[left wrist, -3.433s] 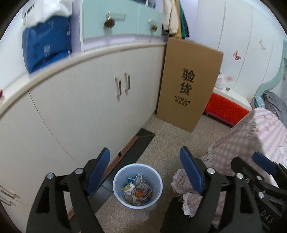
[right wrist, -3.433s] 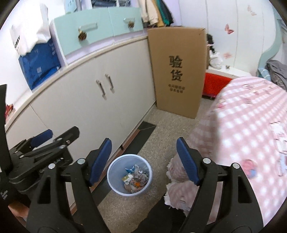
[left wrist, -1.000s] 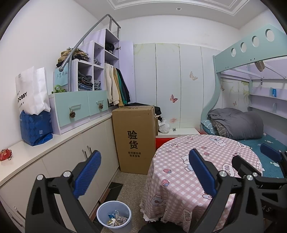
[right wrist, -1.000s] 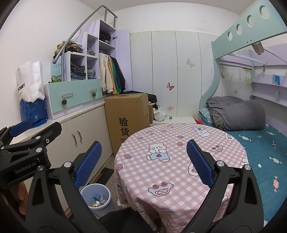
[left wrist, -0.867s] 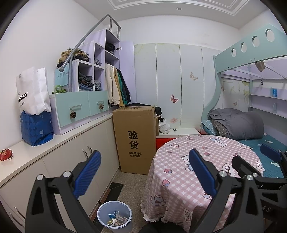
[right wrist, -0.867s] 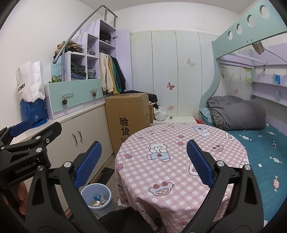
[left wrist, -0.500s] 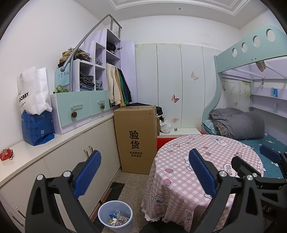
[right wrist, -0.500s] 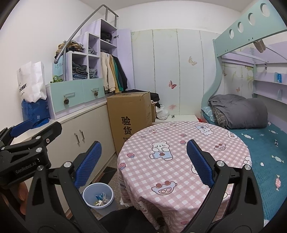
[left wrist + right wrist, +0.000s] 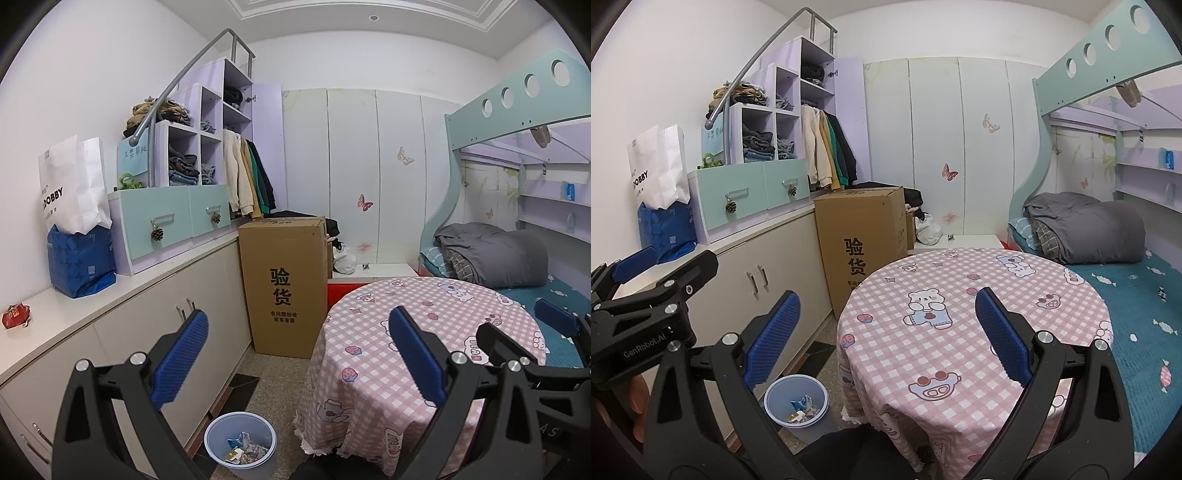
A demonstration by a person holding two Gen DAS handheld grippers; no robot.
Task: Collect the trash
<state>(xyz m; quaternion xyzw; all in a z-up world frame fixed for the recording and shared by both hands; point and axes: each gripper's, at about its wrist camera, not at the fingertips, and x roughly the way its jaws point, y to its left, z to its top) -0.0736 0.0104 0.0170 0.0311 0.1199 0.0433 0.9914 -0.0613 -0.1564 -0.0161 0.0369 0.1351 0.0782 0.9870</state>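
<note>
A pale blue trash bin point(image 9: 240, 441) with crumpled wrappers inside stands on the floor between the white cabinets and the round table; it also shows in the right wrist view point(image 9: 796, 400). My left gripper point(image 9: 295, 354) is open and empty, held high above the bin. My right gripper point(image 9: 886, 328) is open and empty, over the near edge of the table with the pink checked cloth point(image 9: 960, 314). The left gripper's body point(image 9: 646, 306) shows at the left of the right wrist view. A small red wrapper point(image 9: 14, 314) lies on the counter at far left.
White cabinets point(image 9: 155, 332) with a counter run along the left; on the counter are a blue bag point(image 9: 81, 258) and a white bag point(image 9: 74, 184). A tall cardboard box point(image 9: 284, 284) stands behind the bin. A bunk bed point(image 9: 1108, 236) with a grey quilt is at right.
Both grippers rose from just above the bin to table height over the last seconds. In the last second the views drifted slightly; both grippers stayed open and empty.
</note>
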